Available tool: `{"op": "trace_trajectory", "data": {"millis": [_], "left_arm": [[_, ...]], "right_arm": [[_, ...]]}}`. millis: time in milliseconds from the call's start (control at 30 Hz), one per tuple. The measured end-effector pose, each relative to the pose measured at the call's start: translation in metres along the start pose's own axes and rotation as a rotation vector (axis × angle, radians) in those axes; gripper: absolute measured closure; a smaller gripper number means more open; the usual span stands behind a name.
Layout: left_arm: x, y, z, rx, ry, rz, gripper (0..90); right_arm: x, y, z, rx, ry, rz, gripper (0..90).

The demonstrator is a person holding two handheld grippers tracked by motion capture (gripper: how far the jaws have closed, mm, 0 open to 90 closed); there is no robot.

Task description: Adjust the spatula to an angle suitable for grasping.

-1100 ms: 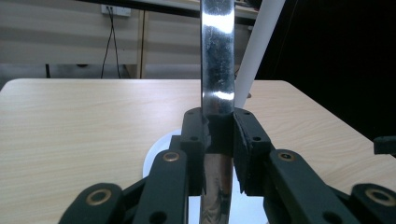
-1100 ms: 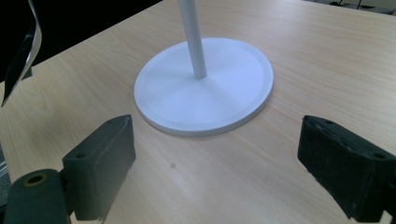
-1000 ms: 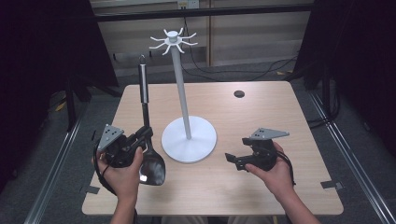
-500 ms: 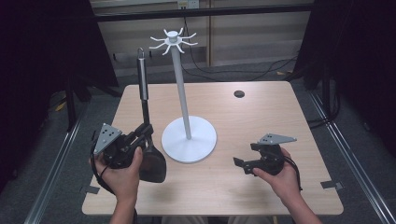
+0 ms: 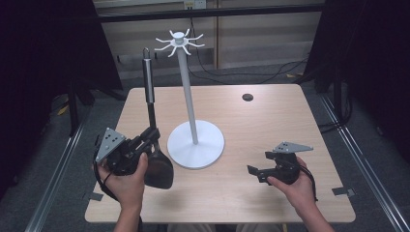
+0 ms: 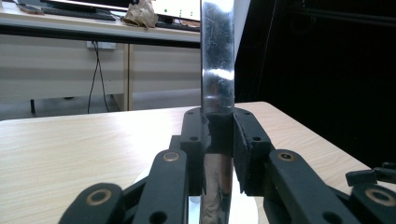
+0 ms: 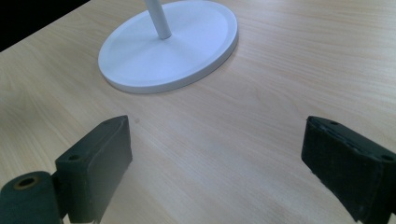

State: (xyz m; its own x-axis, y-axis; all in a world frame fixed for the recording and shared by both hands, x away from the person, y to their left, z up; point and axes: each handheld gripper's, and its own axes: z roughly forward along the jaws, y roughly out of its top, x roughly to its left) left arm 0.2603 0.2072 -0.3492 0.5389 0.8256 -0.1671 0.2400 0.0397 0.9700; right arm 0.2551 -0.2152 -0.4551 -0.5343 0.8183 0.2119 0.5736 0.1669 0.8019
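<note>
A long utensil with a shiny metal handle (image 5: 149, 82) and a black spoon-like head (image 5: 158, 168) stands nearly upright at the table's front left. My left gripper (image 5: 152, 135) is shut on its lower handle, head down by the hand. In the left gripper view the handle (image 6: 217, 56) rises between the closed jaws of my left gripper (image 6: 218, 140). A white stand (image 5: 187, 92) with a round base (image 5: 208, 150) and a ring of hooks (image 5: 180, 42) on top stands mid-table. My right gripper (image 5: 255, 173) is open, low over the wood right of the base (image 7: 168, 46), nothing between its pads (image 7: 98, 158).
A small black disc (image 5: 247, 97) lies at the table's far right. Metal rails (image 5: 358, 164) run along both sides of the wooden table (image 5: 270, 125). Cables trail on the floor behind it.
My right gripper has drawn back towards the front right of the table, away from the stand's base. The left gripper has lifted the utensil slightly, its handle now reaching higher.
</note>
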Motion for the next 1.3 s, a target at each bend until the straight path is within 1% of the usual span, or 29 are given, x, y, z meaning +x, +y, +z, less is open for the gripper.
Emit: {"op": "trace_trajectory", "data": {"millis": [33,67,133,200,233,300,333,500,567,600,633,700,733,833,933,1033,1067,1133,1233,1267,1300], "left_arm": [[0.0,0.0,0.001,-0.003,-0.001,-0.008,76.0],[0.0,0.0,0.001,-0.004,-0.002,-0.007,76.0],[0.0,0.0,0.001,0.004,-0.014,0.007,76.0],[-0.001,0.0,0.001,-0.003,-0.013,0.004,76.0],[-0.001,0.0,0.001,-0.003,-0.022,0.005,76.0],[-0.002,0.001,0.0,-0.005,-0.02,0.013,76.0],[-0.002,0.001,0.001,-0.003,-0.025,0.009,76.0],[-0.003,0.001,0.002,0.001,-0.029,0.024,76.0],[-0.005,0.001,0.003,-0.005,-0.037,0.026,76.0],[-0.005,0.001,0.003,-0.003,-0.033,0.029,76.0],[-0.005,0.001,0.004,0.001,-0.039,0.031,76.0],[-0.005,0.001,0.006,0.006,-0.032,0.033,76.0],[-0.005,0.0,0.007,0.005,-0.041,0.029,75.9],[-0.004,0.0,0.008,0.007,-0.035,0.033,75.9],[-0.004,0.002,0.01,0.01,-0.042,0.031,75.9],[-0.004,0.003,0.012,0.013,-0.053,0.037,76.0],[-0.005,0.003,0.013,0.01,-0.054,0.031,75.9],[-0.005,0.004,0.014,0.018,-0.058,0.037,75.9],[-0.004,0.005,0.017,0.02,-0.056,0.039,75.9],[-0.005,0.004,0.018,0.016,-0.068,0.032,75.9],[-0.004,0.004,0.018,0.023,-0.067,0.041,75.9]], "right_arm": [[-0.001,-0.001,0.0,0.001,-0.001,-0.002,8.0],[-0.001,-0.001,0.0,0.003,0.0,-0.003,8.0],[-0.001,-0.002,0.001,0.005,-0.003,-0.002,8.1],[-0.002,-0.002,0.001,0.006,-0.004,0.002,8.0],[-0.002,-0.003,0.001,0.005,-0.004,0.002,8.0],[-0.003,-0.003,0.0,0.005,-0.006,0.002,8.0],[-0.003,-0.003,0.0,0.004,-0.007,0.003,8.0],[-0.004,-0.003,-0.001,0.001,-0.007,0.001,8.0],[-0.004,-0.003,-0.002,0.001,-0.008,0.001,7.9],[-0.004,-0.003,-0.002,0.001,-0.01,0.002,7.9],[-0.004,-0.003,-0.002,0.0,-0.011,0.003,7.9],[-0.004,-0.003,-0.002,0.0,-0.01,0.004,8.0],[-0.004,-0.003,-0.002,-0.001,-0.011,0.003,7.9],[-0.005,-0.003,-0.003,0.0,-0.01,0.006,7.9],[-0.005,-0.003,-0.003,-0.003,-0.011,0.005,7.9],[-0.006,-0.003,-0.004,-0.004,-0.011,0.006,7.9],[-0.006,-0.003,-0.004,-0.005,-0.012,0.008,7.9],[-0.006,-0.003,-0.004,-0.006,-0.013,0.008,8.0],[-0.006,-0.003,-0.005,-0.007,-0.012,0.007,7.9],[-0.006,-0.003,-0.005,-0.009,-0.013,0.006,7.9],[-0.007,-0.003,-0.005,-0.01,-0.013,0.007,7.9]]}}
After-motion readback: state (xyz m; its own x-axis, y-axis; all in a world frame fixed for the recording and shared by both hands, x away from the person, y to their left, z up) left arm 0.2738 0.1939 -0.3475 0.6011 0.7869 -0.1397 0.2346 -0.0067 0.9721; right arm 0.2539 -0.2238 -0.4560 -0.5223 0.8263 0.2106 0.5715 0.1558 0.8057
